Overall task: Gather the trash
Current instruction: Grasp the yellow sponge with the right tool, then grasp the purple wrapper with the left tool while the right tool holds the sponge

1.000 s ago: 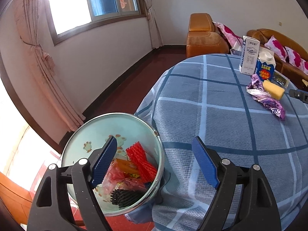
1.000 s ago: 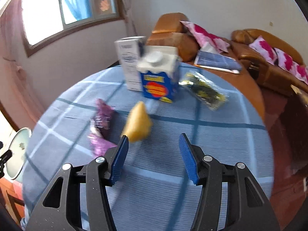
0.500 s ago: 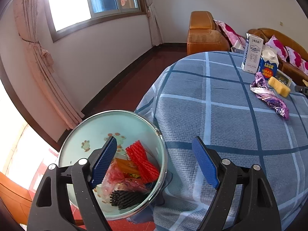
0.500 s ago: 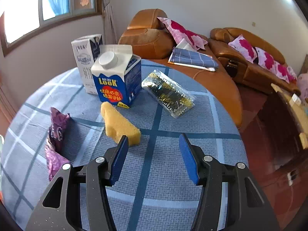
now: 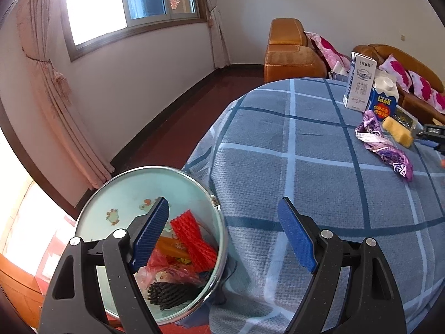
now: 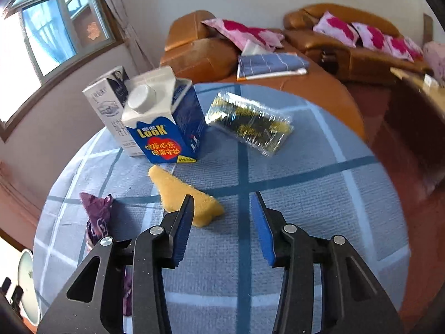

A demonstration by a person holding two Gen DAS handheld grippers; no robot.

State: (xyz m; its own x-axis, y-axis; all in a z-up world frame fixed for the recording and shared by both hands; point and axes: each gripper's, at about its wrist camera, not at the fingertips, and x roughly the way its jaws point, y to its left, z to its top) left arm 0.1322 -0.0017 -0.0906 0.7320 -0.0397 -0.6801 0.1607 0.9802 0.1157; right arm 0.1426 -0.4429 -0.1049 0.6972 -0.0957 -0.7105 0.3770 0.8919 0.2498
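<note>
since a second ago our right gripper (image 6: pixel 222 222) closed in on the yellow sponge (image 6: pixel 185 194), frame centre, jaws apart, nothing held; left gripper (image 5: pixel 222 236) empty, spread beside bin (image 5: pixel 111 194), lower left.

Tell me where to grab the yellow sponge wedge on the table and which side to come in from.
Probably best to grip the yellow sponge wedge across its thick near end, not the thin tip beside the blue carton. It lies flat on the tablecloth, so come from above with the open right gripper, one finger on each long side.
</note>
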